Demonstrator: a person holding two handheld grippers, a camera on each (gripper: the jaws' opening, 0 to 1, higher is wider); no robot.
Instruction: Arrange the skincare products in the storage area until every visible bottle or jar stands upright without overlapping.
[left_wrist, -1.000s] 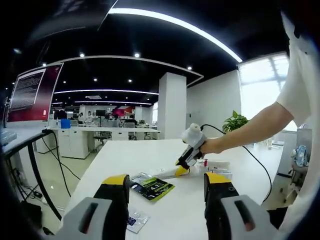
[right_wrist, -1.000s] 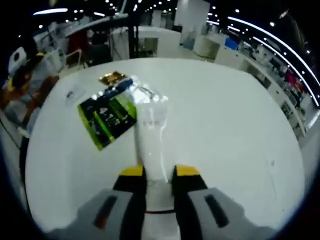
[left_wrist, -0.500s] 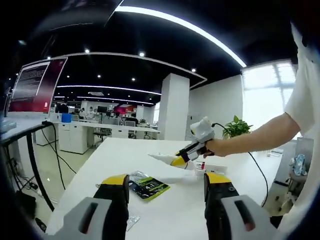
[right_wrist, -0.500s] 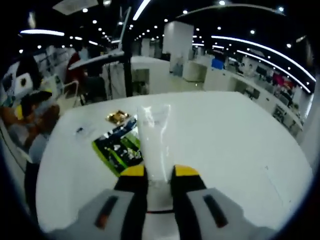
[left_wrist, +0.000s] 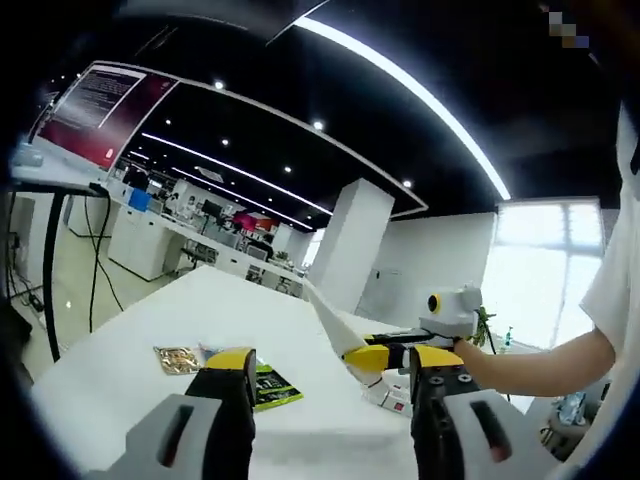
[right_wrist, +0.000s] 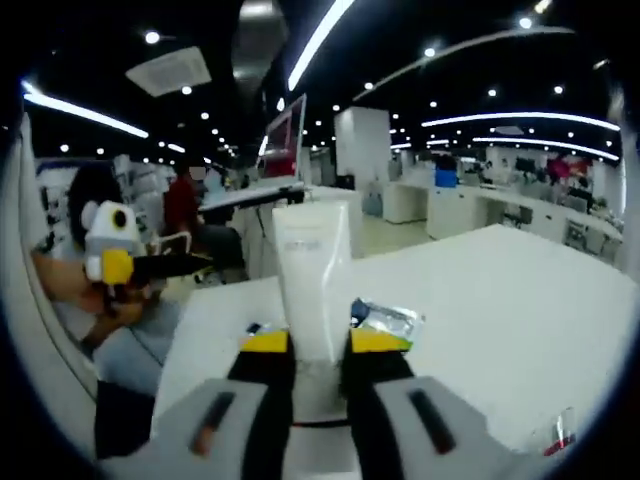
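My right gripper (right_wrist: 320, 342) is shut on a white squeeze tube (right_wrist: 314, 272), gripping it near its lower end; the tube points up and away from the camera, clear of the white table (right_wrist: 500, 300). In the left gripper view that tube (left_wrist: 326, 312) slants up to the left out of the right gripper (left_wrist: 392, 353), which a person's arm holds in from the right. My left gripper (left_wrist: 333, 360) stands open above the table with nothing between its fingers. It also shows at the left of the right gripper view as the left gripper (right_wrist: 122, 262), held in a hand.
A green sachet (left_wrist: 266, 386) and a gold sachet (left_wrist: 178, 358) lie flat on the white table (left_wrist: 130, 345). The green sachet (right_wrist: 386, 318) shows just beyond my right jaw. A small white box with red marks (left_wrist: 388, 396) lies near the right gripper. Office desks and a pillar stand behind.
The right gripper has lifted the white tube off the table and tipped it upward. The left gripper's camera has shifted, so the table and sachets now sit lower in its view.
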